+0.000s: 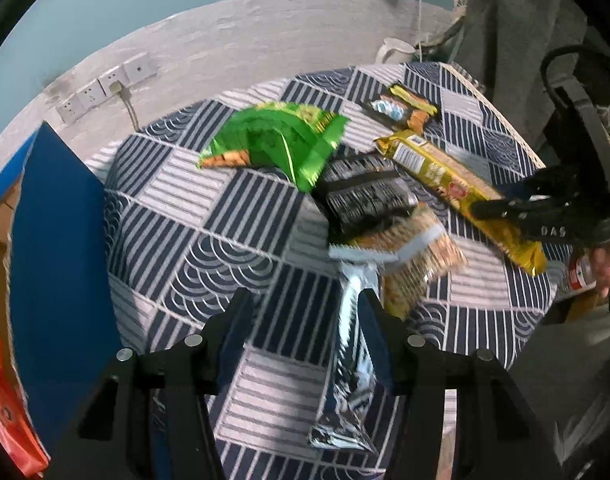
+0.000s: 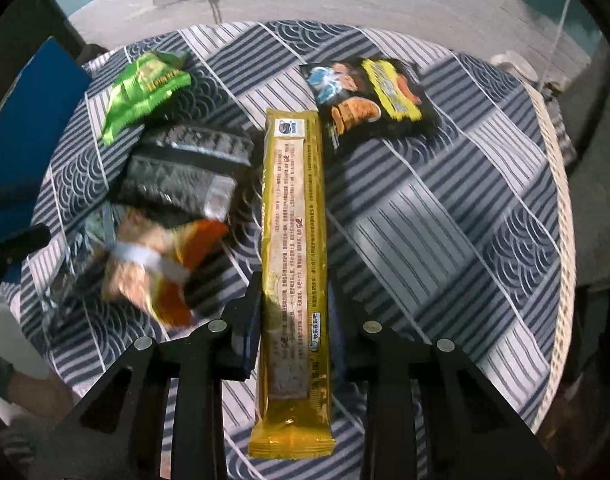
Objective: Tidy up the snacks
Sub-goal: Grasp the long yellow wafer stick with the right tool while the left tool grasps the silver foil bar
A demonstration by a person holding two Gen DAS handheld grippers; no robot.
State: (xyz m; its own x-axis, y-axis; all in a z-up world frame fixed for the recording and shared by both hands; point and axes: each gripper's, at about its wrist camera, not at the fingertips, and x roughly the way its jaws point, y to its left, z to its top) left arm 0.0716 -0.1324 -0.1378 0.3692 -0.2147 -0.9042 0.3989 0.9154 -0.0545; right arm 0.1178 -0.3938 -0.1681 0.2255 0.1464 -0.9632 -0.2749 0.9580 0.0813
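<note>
Snack packs lie on a round table with a blue-and-white patterned cloth (image 1: 185,240). My left gripper (image 1: 305,312) is open; a silver foil pack (image 1: 349,360) lies between its fingers, next to the right finger. My right gripper (image 2: 293,300) has its fingers close around a long yellow biscuit pack (image 2: 293,240), which also shows in the left wrist view (image 1: 457,192). A green bag (image 1: 277,140), a black ridged pack (image 1: 365,196), an orange-tan cracker pack (image 1: 409,256) and a black-and-yellow bag (image 2: 369,96) lie nearby.
A blue box flap (image 1: 61,232) stands at the table's left edge, with an orange packet (image 1: 5,404) beside it. Wall sockets (image 1: 105,88) and a white kettle (image 1: 397,52) are behind the table. A red-labelled bottle (image 1: 581,272) is at the right.
</note>
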